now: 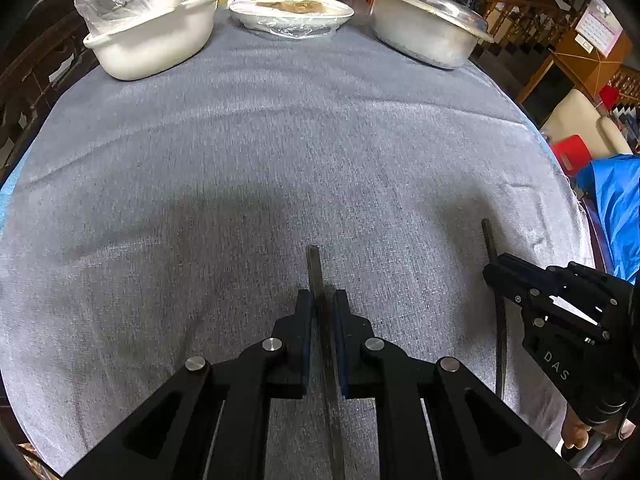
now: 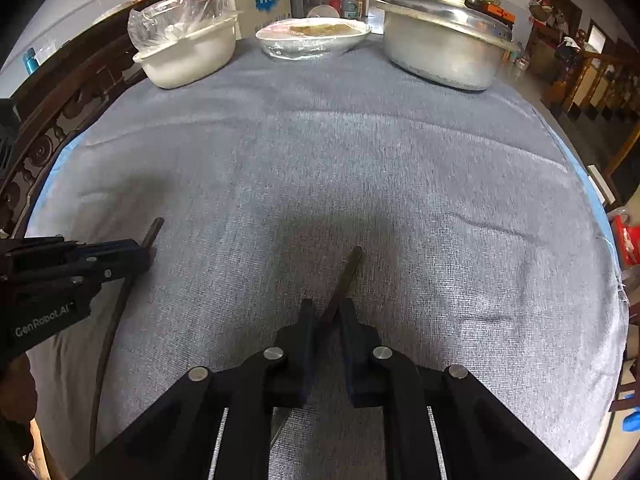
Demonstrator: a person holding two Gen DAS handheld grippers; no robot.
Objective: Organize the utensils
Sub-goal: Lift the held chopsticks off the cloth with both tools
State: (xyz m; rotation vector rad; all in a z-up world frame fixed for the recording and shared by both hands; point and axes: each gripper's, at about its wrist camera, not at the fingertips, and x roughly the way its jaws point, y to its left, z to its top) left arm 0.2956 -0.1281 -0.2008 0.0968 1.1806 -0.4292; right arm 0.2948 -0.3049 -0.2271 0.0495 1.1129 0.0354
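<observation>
My left gripper [image 1: 323, 300] is shut on a thin dark metal utensil handle [image 1: 314, 268] that sticks out forward over the grey tablecloth [image 1: 280, 140]. My right gripper [image 2: 328, 308] is shut on a second dark utensil handle [image 2: 350, 270], angled up to the right. Each gripper shows in the other's view: the right one [image 1: 496, 270] holds its utensil [image 1: 489, 240] at the right, the left one [image 2: 146, 250] holds its utensil [image 2: 154, 230] at the left. The utensils' working ends are hidden below the grippers.
At the table's far edge stand a white tub with a plastic bag [image 1: 152, 40], a wrapped white plate of food [image 1: 292, 14] and a lidded metal pot [image 1: 428, 28]. Dark wooden chairs [image 2: 60, 112] stand at the left. Furniture and a blue cloth [image 1: 616, 204] lie right.
</observation>
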